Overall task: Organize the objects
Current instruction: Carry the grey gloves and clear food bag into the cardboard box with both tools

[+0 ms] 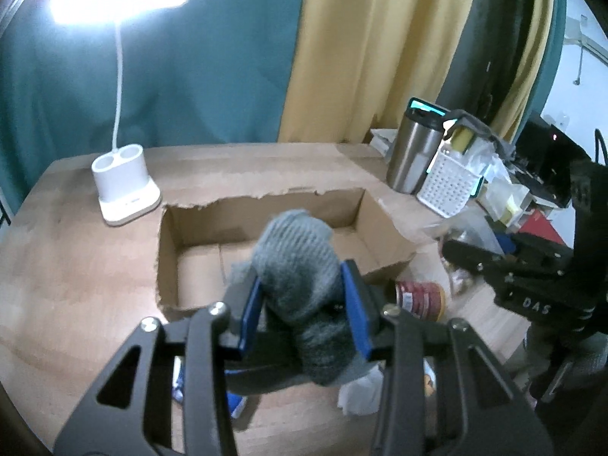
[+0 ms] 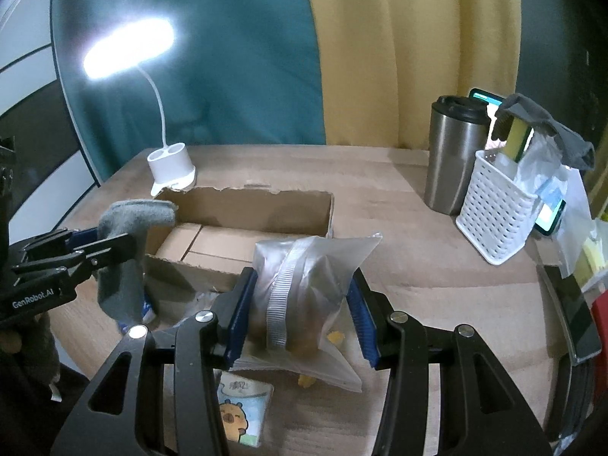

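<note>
Presently: one wooden bench (image 2: 399, 228), teal and yellow curtains (image 2: 380, 57) behind. One lit white desk lamp (image 1: 125, 186); one open cardboard box (image 1: 197, 228); one steel tumbler (image 2: 452, 159); one white perforated caddy (image 2: 494, 224). Left gripper (image 1: 304, 300), marked "GenRobot.AI" in the right wrist view, fingers closed on one grey sock (image 1: 300, 266), held above the box's near edge. Right gripper (image 2: 302, 304), fingers clamped on one translucent snack bag (image 2: 304, 288), lifted clear of the bench. One red can (image 1: 421, 298); one cartoon-printed packet (image 2: 243, 414).
</note>
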A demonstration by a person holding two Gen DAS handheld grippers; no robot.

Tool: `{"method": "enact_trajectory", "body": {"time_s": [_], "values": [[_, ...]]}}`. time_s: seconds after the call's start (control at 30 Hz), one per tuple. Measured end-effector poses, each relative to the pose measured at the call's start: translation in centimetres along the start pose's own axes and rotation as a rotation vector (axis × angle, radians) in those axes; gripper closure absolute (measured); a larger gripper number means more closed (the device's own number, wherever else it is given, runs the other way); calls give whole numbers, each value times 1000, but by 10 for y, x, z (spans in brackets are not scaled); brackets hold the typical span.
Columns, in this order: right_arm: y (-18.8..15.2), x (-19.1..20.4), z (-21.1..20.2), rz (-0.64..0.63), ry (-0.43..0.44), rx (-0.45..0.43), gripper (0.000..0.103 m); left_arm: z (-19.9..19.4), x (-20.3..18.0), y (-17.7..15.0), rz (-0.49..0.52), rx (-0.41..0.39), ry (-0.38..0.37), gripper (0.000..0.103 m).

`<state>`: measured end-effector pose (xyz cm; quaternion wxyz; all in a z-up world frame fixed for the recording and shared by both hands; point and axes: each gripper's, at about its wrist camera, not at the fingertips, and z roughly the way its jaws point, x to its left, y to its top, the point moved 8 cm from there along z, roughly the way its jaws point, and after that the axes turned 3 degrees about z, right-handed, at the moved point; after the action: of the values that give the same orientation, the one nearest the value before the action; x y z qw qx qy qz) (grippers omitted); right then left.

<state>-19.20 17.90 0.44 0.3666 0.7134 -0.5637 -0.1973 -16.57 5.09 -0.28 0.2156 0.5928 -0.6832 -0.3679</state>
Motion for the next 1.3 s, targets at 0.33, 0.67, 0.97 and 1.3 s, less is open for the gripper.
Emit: {"method": "enact_trajectory", "body": {"time_s": [0.33,0.67,0.97,1.3], "values": [[11,4,17,-9,10,11,53,16,-4,19,15,-6,-32,62],[29,13,35,-23,27,11,53,36,-3,37,3,-12,-63,62],[39,20,53,-27,46,23,53,52,2,42,-21,-5,-77,62],[36,27,83,-22,69,69,53,80,9,32,-51,42,-88,62]]}}
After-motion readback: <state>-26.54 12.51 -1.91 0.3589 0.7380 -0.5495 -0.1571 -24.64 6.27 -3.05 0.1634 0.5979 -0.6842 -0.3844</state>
